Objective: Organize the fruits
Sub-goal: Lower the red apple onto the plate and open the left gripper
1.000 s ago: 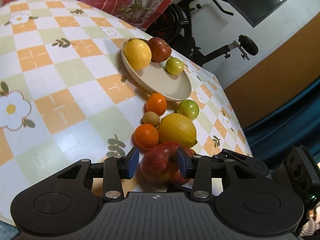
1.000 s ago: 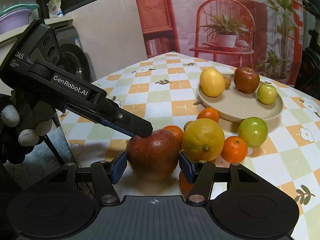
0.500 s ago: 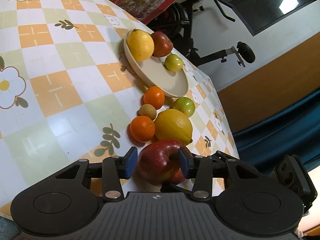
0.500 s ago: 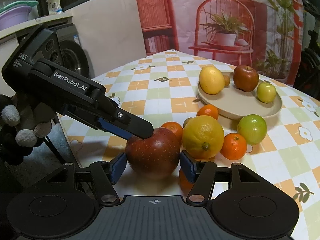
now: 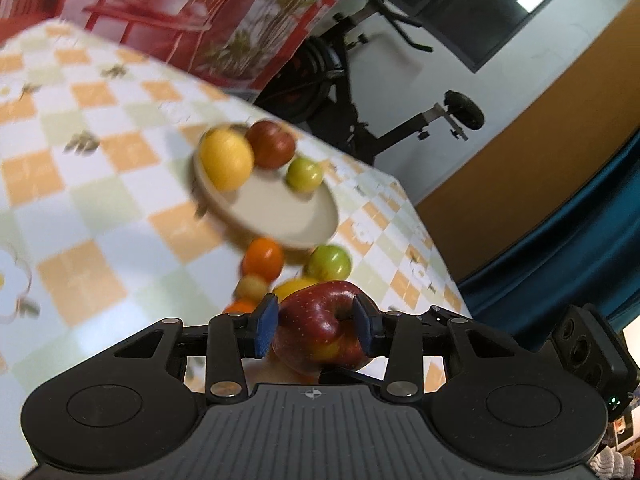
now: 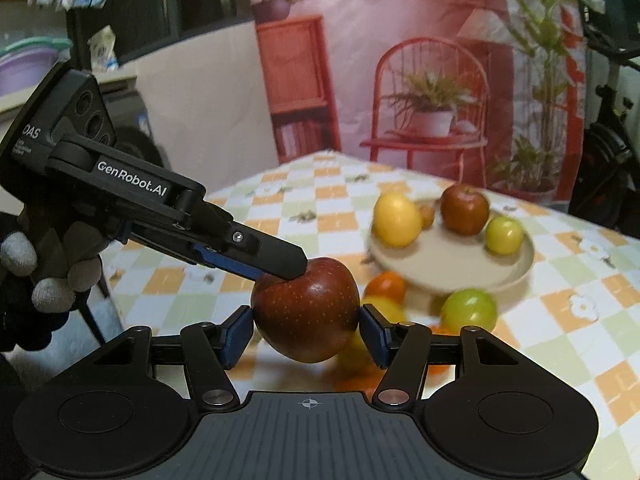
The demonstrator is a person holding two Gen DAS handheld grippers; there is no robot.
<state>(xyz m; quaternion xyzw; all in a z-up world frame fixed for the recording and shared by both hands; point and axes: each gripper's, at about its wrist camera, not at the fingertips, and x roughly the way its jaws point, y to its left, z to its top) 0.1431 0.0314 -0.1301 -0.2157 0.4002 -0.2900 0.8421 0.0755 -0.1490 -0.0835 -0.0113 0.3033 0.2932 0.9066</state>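
Checkered table [image 6: 304,196], plate [image 6: 516,268] with fruit well beyond, red apple [image 6: 306,312] up off the cloth, clamped by right gripper [image 6: 306,330] and left gripper [image 5: 316,326] together; uneven pull could drop it onto loose fruit below.

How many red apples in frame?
2. One red apple is gripped off the table by both grippers, left gripper and right gripper. The other red apple sits on the plate. More could be hidden behind the held one.
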